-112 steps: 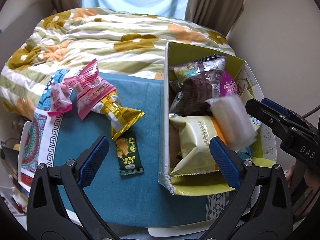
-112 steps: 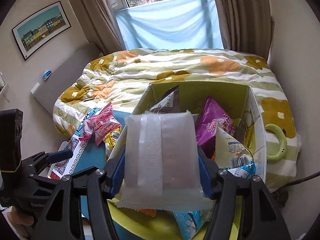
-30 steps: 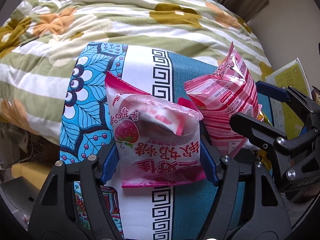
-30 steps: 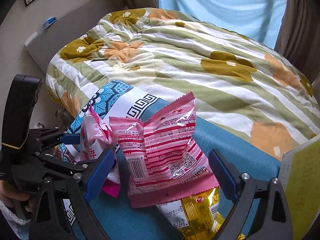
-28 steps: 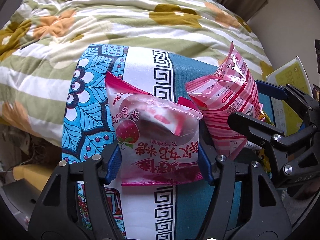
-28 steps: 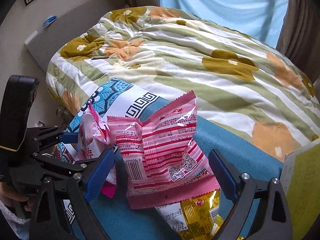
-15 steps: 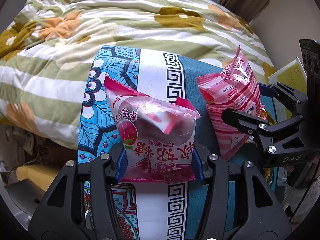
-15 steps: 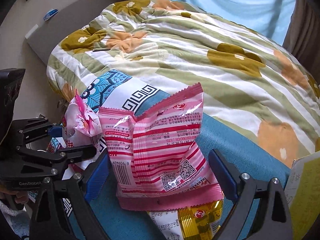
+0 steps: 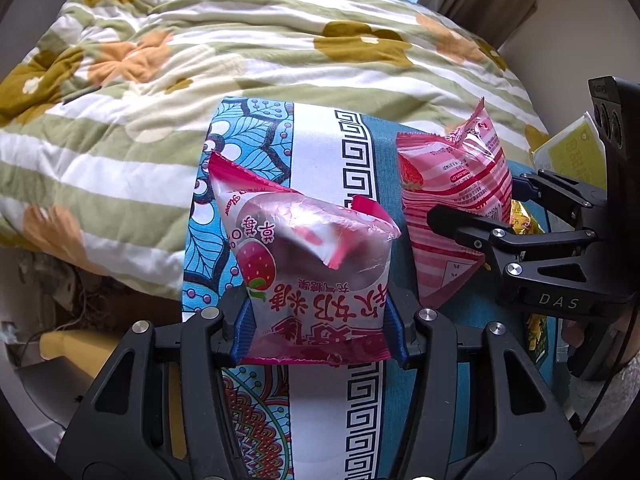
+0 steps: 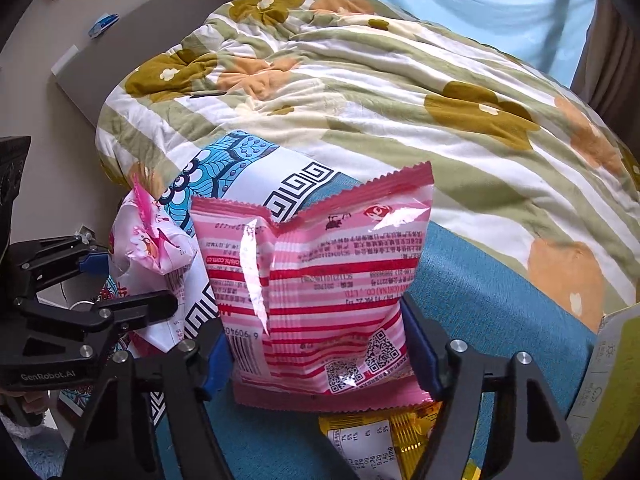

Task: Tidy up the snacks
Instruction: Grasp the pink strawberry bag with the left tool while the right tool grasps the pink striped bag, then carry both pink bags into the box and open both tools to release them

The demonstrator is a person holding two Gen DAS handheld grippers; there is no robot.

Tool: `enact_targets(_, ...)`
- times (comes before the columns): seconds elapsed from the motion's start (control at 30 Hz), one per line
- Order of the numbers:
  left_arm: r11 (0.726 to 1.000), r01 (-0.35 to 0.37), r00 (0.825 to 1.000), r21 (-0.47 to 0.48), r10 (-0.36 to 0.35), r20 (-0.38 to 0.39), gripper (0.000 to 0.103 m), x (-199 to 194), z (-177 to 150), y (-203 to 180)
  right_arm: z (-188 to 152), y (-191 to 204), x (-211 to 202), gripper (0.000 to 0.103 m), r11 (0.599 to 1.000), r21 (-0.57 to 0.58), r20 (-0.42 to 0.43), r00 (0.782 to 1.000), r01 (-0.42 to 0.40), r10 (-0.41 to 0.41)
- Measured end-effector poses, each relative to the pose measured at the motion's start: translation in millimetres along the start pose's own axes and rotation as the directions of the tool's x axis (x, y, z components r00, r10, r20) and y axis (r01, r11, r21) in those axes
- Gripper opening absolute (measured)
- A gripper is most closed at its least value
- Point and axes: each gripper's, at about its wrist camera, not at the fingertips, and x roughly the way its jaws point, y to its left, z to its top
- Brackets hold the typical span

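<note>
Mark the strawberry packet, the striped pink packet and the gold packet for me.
strawberry packet (image 9: 316, 276), left wrist view, printed front.
striped pink packet (image 10: 332, 296), right wrist view, striped back.
gold packet (image 10: 384, 436), right wrist view, exposed upper part.

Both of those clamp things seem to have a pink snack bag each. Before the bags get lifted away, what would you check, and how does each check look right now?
1. Left gripper fingers on the strawberry bag: ok, its lower part is pinched from both sides.
2. Right gripper on the striped pink bag: ok; the fingers have just been closing and press its sides.
3. Bags apart from each other: ok in the left wrist view, with a gap between them.
4. Gold packet under the striped bag not caught too: cannot tell, since its top edge is hidden.
5. Green box has space: cannot tell, as only its flap shows.
</note>
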Motion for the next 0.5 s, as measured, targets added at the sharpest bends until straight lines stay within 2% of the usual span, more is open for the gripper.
enact_targets(0.3,0.999,-0.024,0.996,0.044,0.020,0.084,0.049,-59.1,-0.1,-7.2,2.2,19.4,-49.9,0.064,0.997,0.072,0.103,0.995,-0.009,0.002)
enact_targets(0.5,0.996,-0.036,0.986,0.083,0.022,0.165,0.049,-109.1,3.9,-35.6,-5.8,25.0,-107.5,0.064,0.991,0.134,0.177,0.984,-0.005,-0.019)
